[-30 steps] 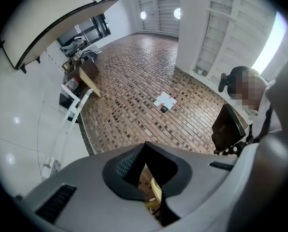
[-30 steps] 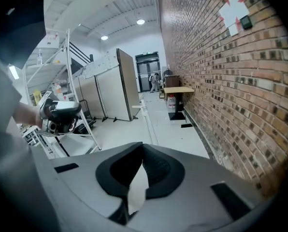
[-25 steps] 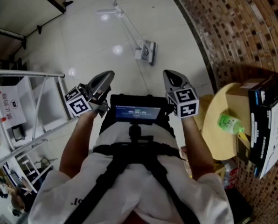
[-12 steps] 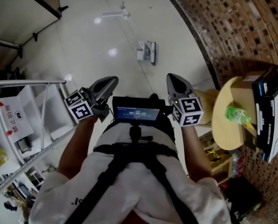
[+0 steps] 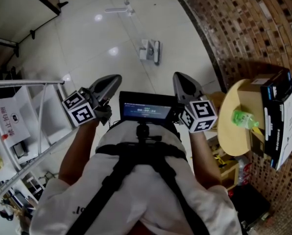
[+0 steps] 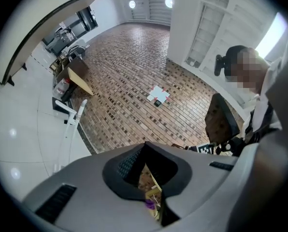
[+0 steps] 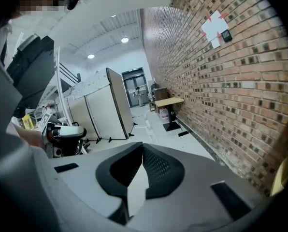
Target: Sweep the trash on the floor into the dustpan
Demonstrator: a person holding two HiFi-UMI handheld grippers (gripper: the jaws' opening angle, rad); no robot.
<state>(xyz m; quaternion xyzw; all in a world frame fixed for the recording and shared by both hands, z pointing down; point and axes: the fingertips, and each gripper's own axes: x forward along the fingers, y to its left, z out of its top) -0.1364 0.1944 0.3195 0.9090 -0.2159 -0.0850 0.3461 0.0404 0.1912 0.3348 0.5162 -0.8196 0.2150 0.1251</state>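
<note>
Head view: since a second ago the right gripper's marker cube (image 5: 201, 115) has rolled to a tilt, and the dustpan (image 5: 151, 51) sits slightly higher in the picture. There are two grippers, the left gripper (image 5: 112, 79) and the right gripper (image 5: 181, 78). The one long-handled dustpan stands on the white floor (image 5: 87, 38) at 12 o'clock, well apart from both. One green bottle (image 5: 244, 117) rests on the round tabletop (image 5: 229, 141) at 3 o'clock. The writing on the screen (image 5: 147, 110) is unreadable. Left gripper view: jaws clenched, empty. Right gripper view: jaws clenched, empty.
</note>
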